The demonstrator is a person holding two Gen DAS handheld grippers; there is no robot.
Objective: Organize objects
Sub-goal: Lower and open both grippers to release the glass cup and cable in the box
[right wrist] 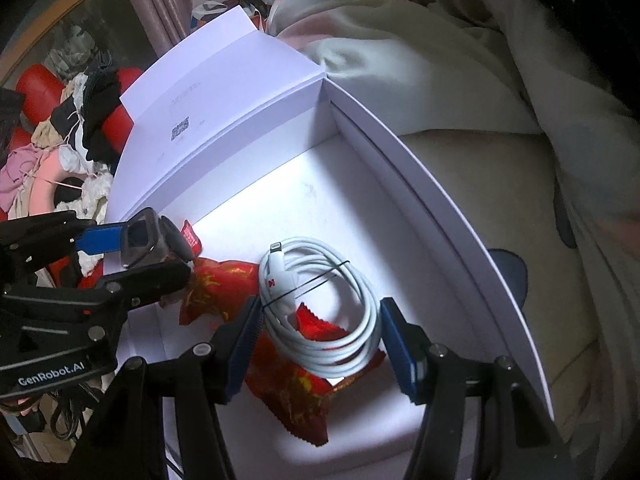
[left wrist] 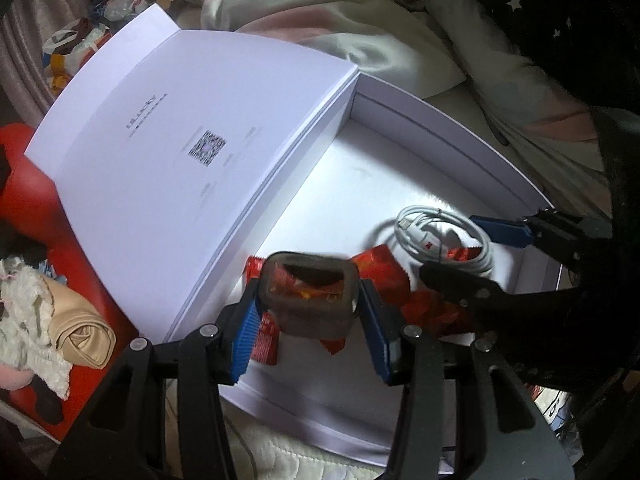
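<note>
We're clamping the smoky case (left wrist: 310,294) in the left hand-held gripper (left wrist: 310,320) over the box (left wrist: 460,136)'s near edge to stow it, while the right hand-held gripper (right wrist: 320,340) is hovering released around the coiled cable (right wrist: 320,304).

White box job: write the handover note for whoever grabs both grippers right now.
Left gripper: shut on a small dark translucent case, held above the red snack packets at the near-left of the white box.
Right gripper: open, fingers on either side of the coiled white cable, not gripping it.
The cable lies on the red packets on the box floor; the lid stands open on the left.
Done: cable and packets are in the box.
Left: set the case down inside, draw both grippers out. Clothes outside on the red seat look unsorted.
</note>
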